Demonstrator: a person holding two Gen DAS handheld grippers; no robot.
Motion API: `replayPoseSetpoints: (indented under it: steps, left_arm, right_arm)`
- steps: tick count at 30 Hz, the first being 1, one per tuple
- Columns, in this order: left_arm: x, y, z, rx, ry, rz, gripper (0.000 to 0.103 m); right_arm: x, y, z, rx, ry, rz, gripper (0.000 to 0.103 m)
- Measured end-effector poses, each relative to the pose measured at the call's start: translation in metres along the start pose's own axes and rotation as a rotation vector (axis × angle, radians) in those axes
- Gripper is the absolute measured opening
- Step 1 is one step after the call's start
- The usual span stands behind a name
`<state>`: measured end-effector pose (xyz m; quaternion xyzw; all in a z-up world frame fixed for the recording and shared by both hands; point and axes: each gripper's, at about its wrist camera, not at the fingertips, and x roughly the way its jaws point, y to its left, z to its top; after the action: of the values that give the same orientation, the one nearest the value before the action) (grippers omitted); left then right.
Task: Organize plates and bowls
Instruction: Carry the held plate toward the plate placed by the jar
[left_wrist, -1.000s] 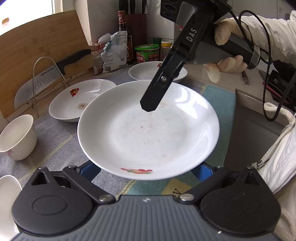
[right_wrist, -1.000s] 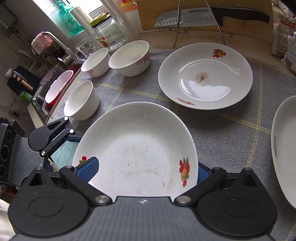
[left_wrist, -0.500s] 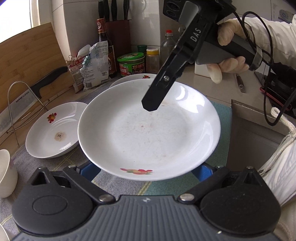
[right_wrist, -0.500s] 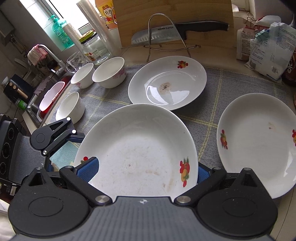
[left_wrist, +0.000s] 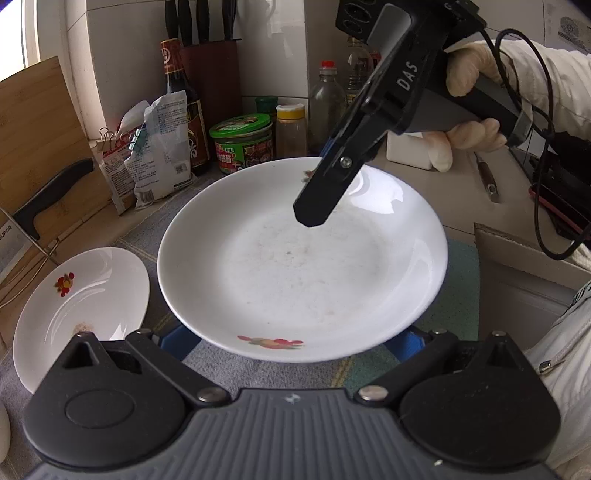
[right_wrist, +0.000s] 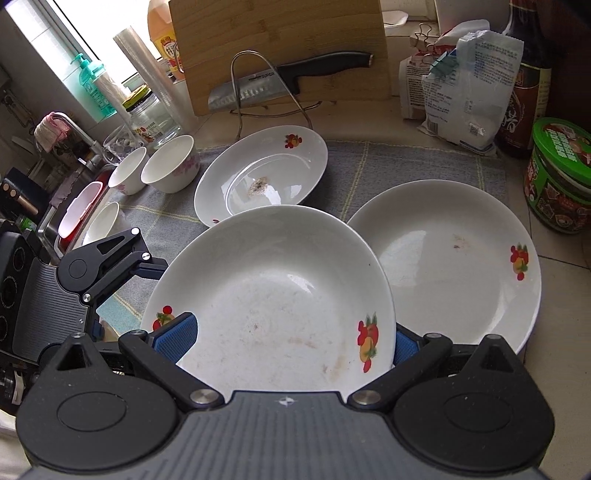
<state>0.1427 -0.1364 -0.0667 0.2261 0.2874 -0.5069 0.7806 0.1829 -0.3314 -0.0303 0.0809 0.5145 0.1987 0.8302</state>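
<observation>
A white plate (left_wrist: 295, 277) with fruit prints and faint smears is held in the air between both grippers. My right gripper (right_wrist: 288, 339) is shut on its rim (right_wrist: 280, 306), one blue pad above the dish and the other behind it. In the left wrist view the right gripper's black finger (left_wrist: 321, 206) lies over the far rim. My left gripper (left_wrist: 293, 339) stands open, both pads under the near rim. A second plate (right_wrist: 454, 266) lies on the mat, partly beneath the held one. A third plate (right_wrist: 258, 173) with a brown stain lies further back.
Three white bowls (right_wrist: 168, 168) sit at the grey mat's (right_wrist: 369, 162) left end near the sink. A knife on a wire rack (right_wrist: 280, 79) leans on a cutting board behind. A green-lidded jar (right_wrist: 557, 173), bottles and clipped bags (left_wrist: 159, 147) crowd the right and back.
Both grippers carried the held plate to the right along the mat. The bowls dropped out of the left wrist view, and the plate now hangs over the edge of the right-hand plate.
</observation>
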Motion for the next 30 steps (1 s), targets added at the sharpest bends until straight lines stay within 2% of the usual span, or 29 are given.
replayPoseSetpoints:
  steps: [15,30]
  left_arm:
    - [0.05,0.014,0.032,-0.008,0.049,0.007,0.102]
    - [0.077,0.024,0.052,-0.016,0.094,-0.005,0.101]
  right_arm:
    - [0.0,-0.063,0.01,0.031,-0.011,0.014,0.103]
    - [0.009,-0.1,0.018,0.077,-0.028,0.018,0.103]
